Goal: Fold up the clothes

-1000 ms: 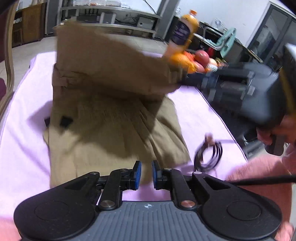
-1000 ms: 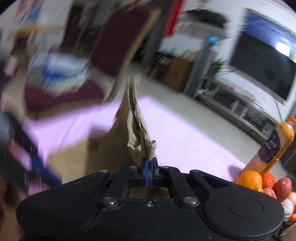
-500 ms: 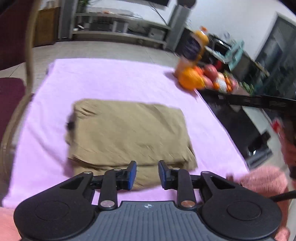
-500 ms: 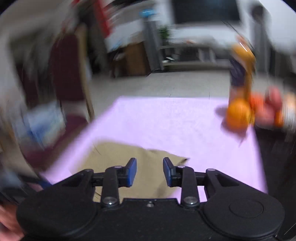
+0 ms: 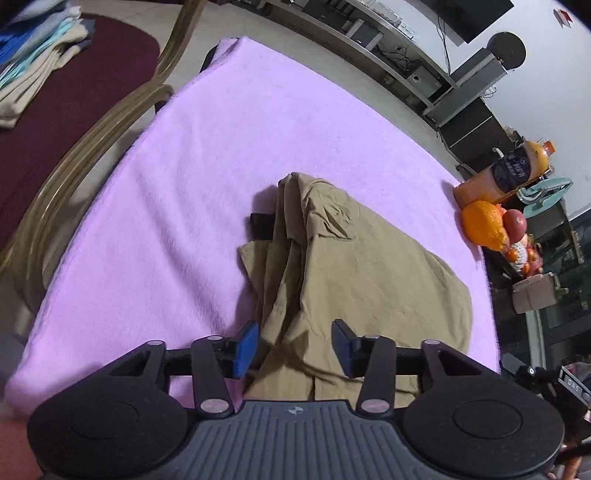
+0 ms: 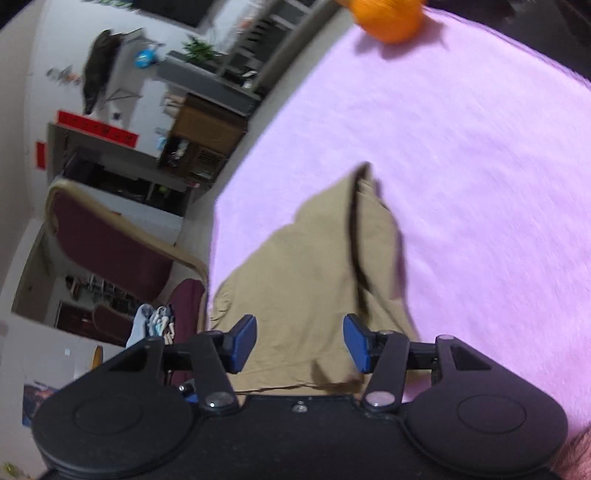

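Two grippers, both released: left gripper (image 5: 294, 343) and right gripper (image 6: 300, 342) have just been opening, jaws apart, cloth (image 5: 362, 280) beneath but not pinched. Cloth lies folded near the front of the pink blanket (image 5: 229, 155), its left edge ragged, layers offset. Fold step looks finished. Next move probably calls for squaring that loose edge or regripping for another fold. Farther off: fruit (image 5: 484, 221) and bottle (image 5: 513, 170) at blanket's right edge; chair (image 5: 74, 110) left.

Home living room; television (image 5: 476, 16), armchair (image 6: 110, 240)
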The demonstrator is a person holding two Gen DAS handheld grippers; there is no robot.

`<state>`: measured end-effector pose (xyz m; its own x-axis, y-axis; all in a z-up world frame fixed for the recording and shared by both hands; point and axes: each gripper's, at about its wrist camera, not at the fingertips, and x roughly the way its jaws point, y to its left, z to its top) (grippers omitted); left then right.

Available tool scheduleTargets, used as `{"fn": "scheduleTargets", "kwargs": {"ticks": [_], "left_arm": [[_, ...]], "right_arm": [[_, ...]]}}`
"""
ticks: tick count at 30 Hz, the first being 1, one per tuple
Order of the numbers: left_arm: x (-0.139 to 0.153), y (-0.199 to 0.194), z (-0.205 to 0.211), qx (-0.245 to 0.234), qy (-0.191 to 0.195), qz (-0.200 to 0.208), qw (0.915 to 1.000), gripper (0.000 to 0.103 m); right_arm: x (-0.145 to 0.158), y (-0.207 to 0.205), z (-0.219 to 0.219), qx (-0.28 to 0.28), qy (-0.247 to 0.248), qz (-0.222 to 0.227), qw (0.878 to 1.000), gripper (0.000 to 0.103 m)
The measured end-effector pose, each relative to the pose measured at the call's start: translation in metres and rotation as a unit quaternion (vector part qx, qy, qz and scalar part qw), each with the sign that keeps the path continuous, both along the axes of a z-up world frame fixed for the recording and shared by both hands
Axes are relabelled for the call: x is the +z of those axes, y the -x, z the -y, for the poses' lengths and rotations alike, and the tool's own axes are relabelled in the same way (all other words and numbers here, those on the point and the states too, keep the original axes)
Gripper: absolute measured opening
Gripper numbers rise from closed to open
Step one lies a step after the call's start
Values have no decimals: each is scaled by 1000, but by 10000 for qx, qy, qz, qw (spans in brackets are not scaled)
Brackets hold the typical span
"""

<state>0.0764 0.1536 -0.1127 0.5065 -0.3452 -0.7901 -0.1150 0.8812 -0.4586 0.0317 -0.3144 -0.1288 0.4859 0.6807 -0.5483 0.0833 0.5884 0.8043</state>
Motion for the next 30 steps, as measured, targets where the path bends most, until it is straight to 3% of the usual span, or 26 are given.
{"fn": "scheduleTargets", "kwargs": {"ticks": [5,7,13,14,17,20,23,28,30], "left_arm": [[-13,-5,-2,-76,195,-140,9997,48],[-13,-10,1,-163,79,-89,9998,48],[-17,-17,10,-213,-279,1,9994,26],[-15,-15,13,-220,-395,81,9989,12],[-2,-8,20,-246,-671,438,9965,8],[4,-6,21,-353,-524,578,9963,10],[-6,-10,17,-369,-148,271,9988,28],[-14,-19,23,-421,87,62,9991,30],[-12,-20,27,-439,109,100,9989,6]], "right_arm": [[-5,-1,-2,1,156,-44,9999,52],[-9,-2,-6,19,227,-152,9996,52],[-9,-9,-15,128,420,-106,9990,52],[-9,-8,-16,129,461,-74,9988,52],[-7,-8,-16,118,567,4,9983,52],[-9,-9,-13,75,535,-8,9985,52],[-10,-9,-12,70,477,-22,9988,52],[-12,-9,-10,74,407,-42,9991,52],[-11,-8,-9,62,368,-16,9993,52]]}}
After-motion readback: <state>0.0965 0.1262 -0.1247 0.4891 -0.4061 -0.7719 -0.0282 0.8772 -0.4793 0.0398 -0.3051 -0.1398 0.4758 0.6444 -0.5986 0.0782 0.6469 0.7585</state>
